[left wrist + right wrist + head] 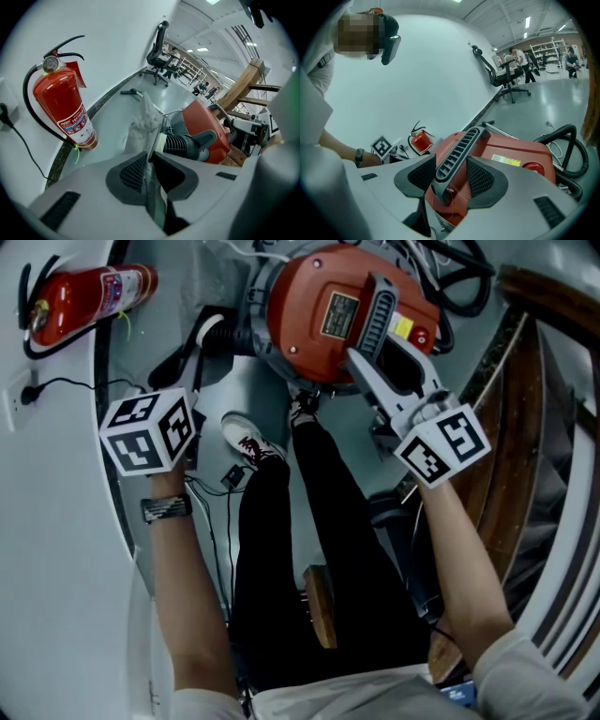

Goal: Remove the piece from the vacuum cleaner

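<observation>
Starting at your far left, a red fire extinguisher (63, 105) stands upright on the floor against the white wall. Your left gripper (149, 161) has its jaws almost together, pinched on the thin whitish piece (144, 123). The piece rises from between the pads as a flat strip with a crumpled top, just beside the black ribbed hose cuff (180, 144) of the red vacuum cleaner (319, 320). Whether the piece is joined to the machine does not show. Your right gripper (452, 176) has its jaws apart, straddling the near end of the dark slotted carry handle (459, 147). One pad is right against the handle, and a sliver of red shell shows beside the other.
</observation>
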Motion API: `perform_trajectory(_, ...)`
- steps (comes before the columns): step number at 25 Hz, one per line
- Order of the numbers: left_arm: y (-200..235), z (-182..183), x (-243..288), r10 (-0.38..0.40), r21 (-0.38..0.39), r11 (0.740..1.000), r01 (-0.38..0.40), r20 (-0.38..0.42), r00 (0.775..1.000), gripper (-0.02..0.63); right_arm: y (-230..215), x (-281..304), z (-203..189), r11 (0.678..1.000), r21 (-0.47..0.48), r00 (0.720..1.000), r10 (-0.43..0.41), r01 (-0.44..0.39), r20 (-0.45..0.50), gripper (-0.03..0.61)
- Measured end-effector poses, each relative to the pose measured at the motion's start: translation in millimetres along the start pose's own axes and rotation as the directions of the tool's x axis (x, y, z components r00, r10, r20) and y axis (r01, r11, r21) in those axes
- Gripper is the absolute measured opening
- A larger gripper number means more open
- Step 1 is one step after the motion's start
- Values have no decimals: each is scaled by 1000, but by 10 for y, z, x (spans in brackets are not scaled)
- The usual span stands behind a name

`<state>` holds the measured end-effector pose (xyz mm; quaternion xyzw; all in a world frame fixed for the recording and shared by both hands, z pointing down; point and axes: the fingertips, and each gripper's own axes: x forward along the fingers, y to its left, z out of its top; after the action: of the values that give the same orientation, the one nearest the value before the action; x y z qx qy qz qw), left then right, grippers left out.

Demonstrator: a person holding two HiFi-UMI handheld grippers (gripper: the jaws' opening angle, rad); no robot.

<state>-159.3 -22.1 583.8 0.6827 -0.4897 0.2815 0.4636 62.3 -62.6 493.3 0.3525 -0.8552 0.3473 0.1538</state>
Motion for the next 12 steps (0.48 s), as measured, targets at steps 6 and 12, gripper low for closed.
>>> perform_trajectory(6, 3, 1, 5, -2, -1, 1000, 2, 5, 1000, 51, -2, 0, 0, 1000, -1, 1000, 1, -1, 0, 209)
perform_trajectory(12, 12, 1, 9, -4, -6, 1000, 4, -3, 1000, 51, 2, -1, 0, 1000, -1, 1000, 0, 0, 0, 209)
